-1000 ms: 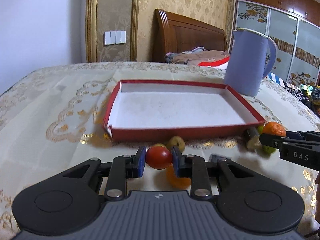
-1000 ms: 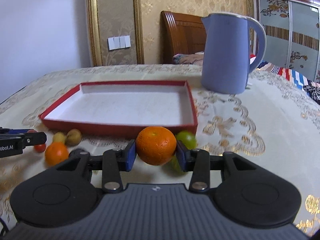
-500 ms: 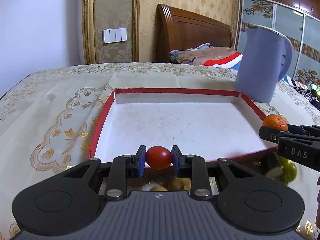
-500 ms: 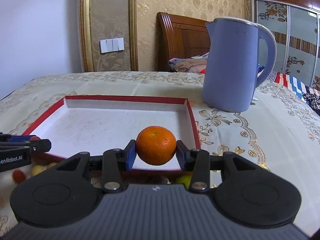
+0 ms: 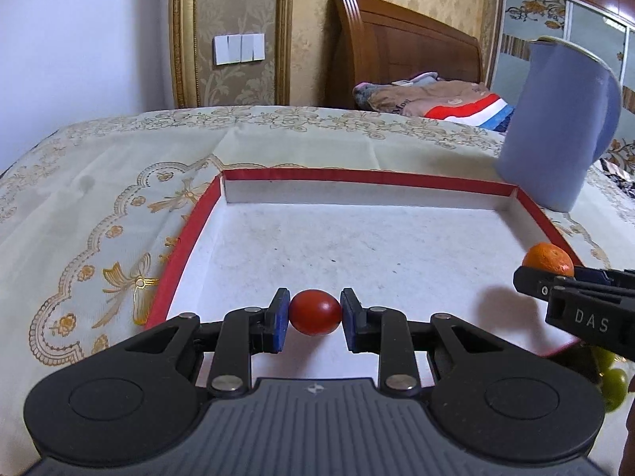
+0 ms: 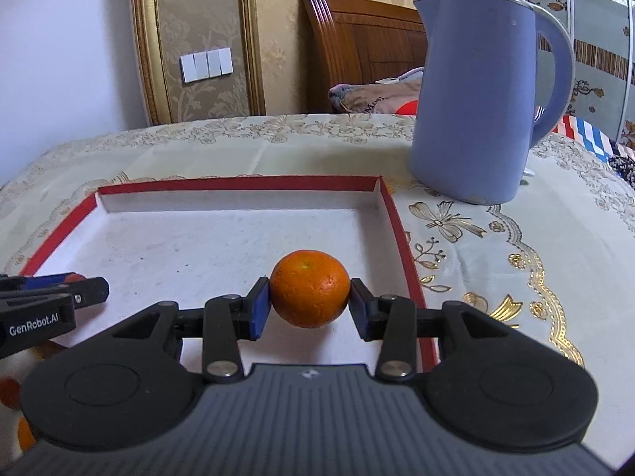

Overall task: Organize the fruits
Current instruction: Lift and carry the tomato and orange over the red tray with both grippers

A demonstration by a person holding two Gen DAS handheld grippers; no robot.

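The left gripper (image 5: 314, 317) pinches a small red tomato (image 5: 315, 311) between its blue pads (image 5: 279, 319), held across the fruit's widest part, above the near edge of the red tray (image 5: 186, 234). The right gripper (image 6: 310, 306) is clamped on an orange (image 6: 309, 288) the same way, pads on opposite sides of its middle, over the tray's near right area, close to the right wall. Both fruits look light. The tomato's skin is smooth, thin and probably easy to bruise or split, so a gentle squeeze at the middle suits it. The orange has a dimpled, firmer rind that should give better purchase. The tray's white floor is bare. Near the tray's near right corner, outside it, green fruit (image 5: 613, 384) lies on the tablecloth (image 5: 99, 182). Beyond the tray's far right corner stands a blue kettle (image 6: 476, 95).
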